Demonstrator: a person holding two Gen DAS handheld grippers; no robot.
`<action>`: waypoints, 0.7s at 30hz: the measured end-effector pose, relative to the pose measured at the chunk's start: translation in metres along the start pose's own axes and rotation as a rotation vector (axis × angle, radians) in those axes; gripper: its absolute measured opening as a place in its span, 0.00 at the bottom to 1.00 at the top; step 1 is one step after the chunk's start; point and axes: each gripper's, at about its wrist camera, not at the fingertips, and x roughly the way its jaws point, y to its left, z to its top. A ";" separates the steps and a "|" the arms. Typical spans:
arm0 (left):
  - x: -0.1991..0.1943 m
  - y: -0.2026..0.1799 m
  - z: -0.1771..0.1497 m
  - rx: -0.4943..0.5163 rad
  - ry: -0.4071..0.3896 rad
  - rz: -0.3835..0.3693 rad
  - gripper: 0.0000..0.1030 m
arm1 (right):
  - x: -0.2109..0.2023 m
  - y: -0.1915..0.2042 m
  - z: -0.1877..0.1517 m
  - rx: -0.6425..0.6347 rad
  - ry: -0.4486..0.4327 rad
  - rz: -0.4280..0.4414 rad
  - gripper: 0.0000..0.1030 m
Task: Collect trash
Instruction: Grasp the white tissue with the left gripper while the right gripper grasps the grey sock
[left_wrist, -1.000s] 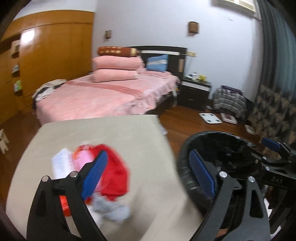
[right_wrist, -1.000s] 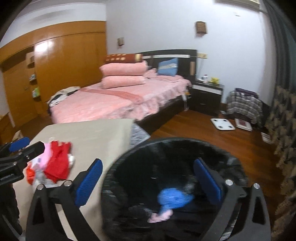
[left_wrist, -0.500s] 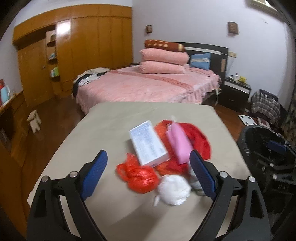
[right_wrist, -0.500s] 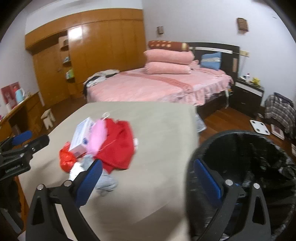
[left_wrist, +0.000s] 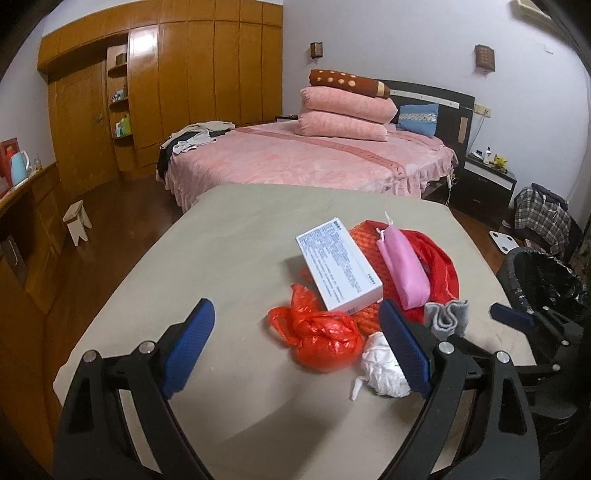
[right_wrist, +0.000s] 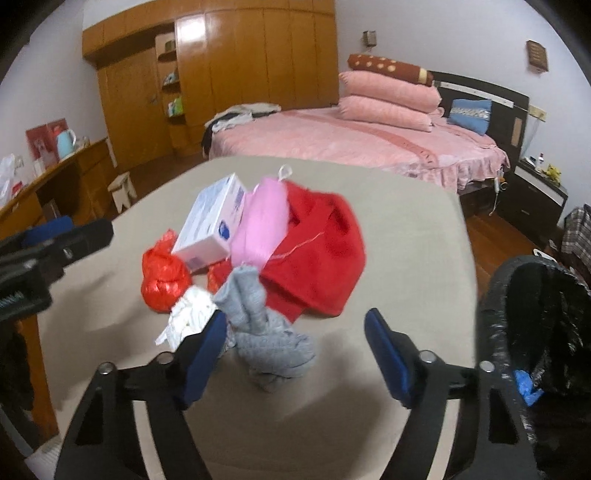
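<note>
With both jaws wide and empty, the right gripper (right_wrist: 295, 354) should straddle the grey sock (right_wrist: 269, 332) squarely, and the left gripper (left_wrist: 295, 350) the red plastic bag (left_wrist: 321, 336).

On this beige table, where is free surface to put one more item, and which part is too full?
The beige table is bare on its left half, from the white printed box and the red plastic bag out to the left edge, and along the far edge toward the pink bed. The middle right is crowded with trash, toward the black-lined bin.

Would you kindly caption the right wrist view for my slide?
Open right gripper above a grey sock beside the trash pile, bin at right.
</note>
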 end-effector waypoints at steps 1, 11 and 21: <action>0.001 0.001 -0.001 -0.001 0.003 0.000 0.85 | 0.003 0.000 -0.001 0.000 0.012 0.005 0.66; 0.011 -0.003 -0.006 -0.011 0.028 -0.017 0.85 | 0.015 0.003 -0.011 -0.013 0.089 0.073 0.45; 0.012 -0.027 -0.010 -0.015 0.047 -0.057 0.85 | -0.016 -0.018 -0.009 0.020 0.042 0.050 0.44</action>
